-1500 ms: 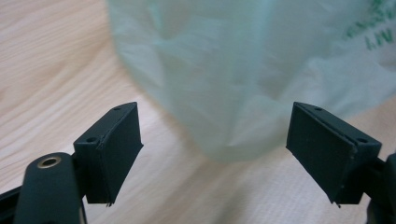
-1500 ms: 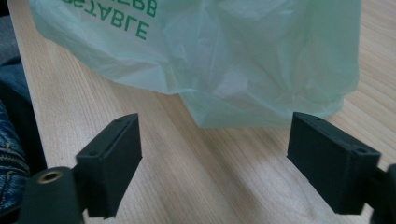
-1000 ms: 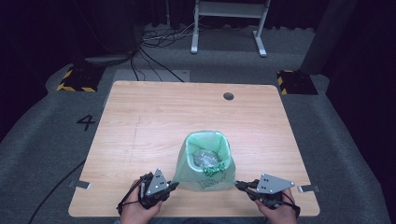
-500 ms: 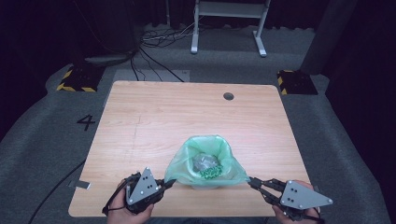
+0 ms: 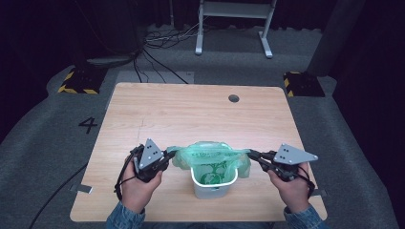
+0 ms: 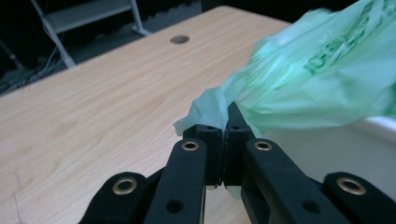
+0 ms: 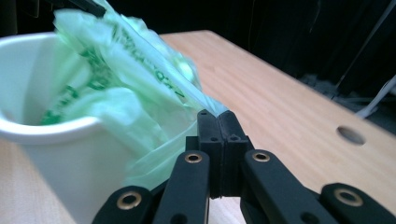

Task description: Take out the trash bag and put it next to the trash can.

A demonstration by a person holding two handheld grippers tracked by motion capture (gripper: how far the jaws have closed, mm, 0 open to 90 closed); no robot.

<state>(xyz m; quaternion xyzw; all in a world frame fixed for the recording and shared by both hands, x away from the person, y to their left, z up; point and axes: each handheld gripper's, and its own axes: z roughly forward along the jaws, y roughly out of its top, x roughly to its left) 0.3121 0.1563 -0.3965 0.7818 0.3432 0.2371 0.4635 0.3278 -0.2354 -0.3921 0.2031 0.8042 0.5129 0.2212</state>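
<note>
Bin-liner step: my left claw (image 5: 168,156) and right claw (image 5: 252,154) pinch green bag (image 5: 210,155) over bin (image 5: 213,187); next, probably gather edges.

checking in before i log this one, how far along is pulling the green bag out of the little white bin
Done: both grippers are clamped on opposite edges of the green bag, the left gripper on one side, the right gripper on the other. In hand: the bag's top is stretched wide above the white bin. Left: its lower part sits inside the bin, so it is not yet lifted clear, and nothing is tied.
</note>
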